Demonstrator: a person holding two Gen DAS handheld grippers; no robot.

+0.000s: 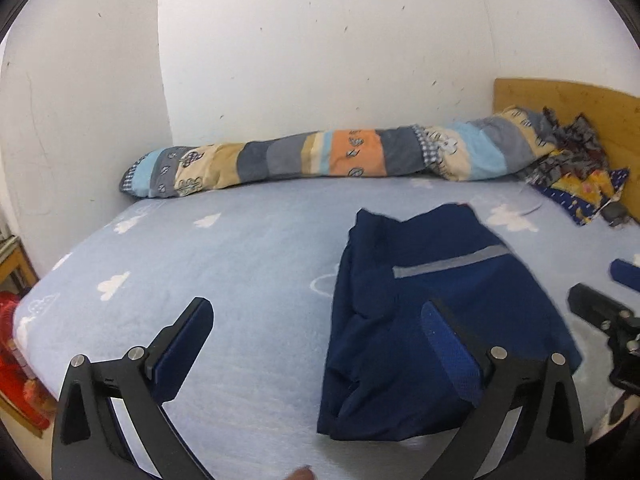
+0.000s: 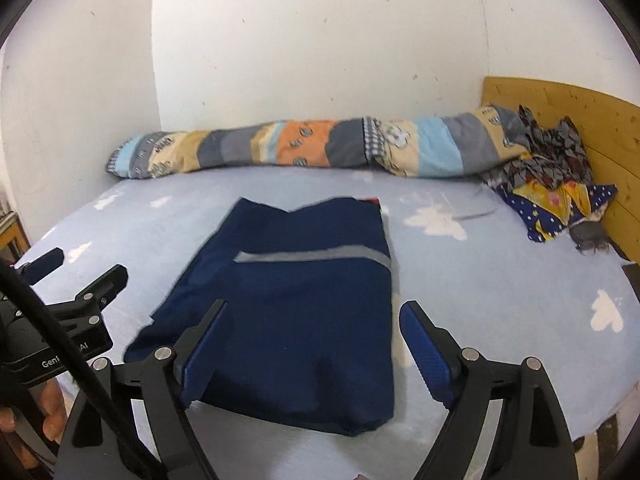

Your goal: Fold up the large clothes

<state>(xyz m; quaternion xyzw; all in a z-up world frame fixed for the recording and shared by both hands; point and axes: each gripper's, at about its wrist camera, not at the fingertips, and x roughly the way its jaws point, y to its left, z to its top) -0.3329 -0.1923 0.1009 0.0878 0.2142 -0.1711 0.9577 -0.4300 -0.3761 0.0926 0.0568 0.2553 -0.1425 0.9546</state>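
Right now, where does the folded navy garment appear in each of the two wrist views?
Left wrist: the navy garment lies right of centre, partly behind the right finger.
Right wrist: it lies at centre, between the open fingers.
Shared landmark: the patchwork rolled quilt along the wall.

Left gripper, jaws wide apart, above a bed; folded navy garment lies flat beneath its right finger. Rolled quilt lines the wall.

The folded garment lies on the bed; behind it a rolled quilt lines the wall, the headboard right.
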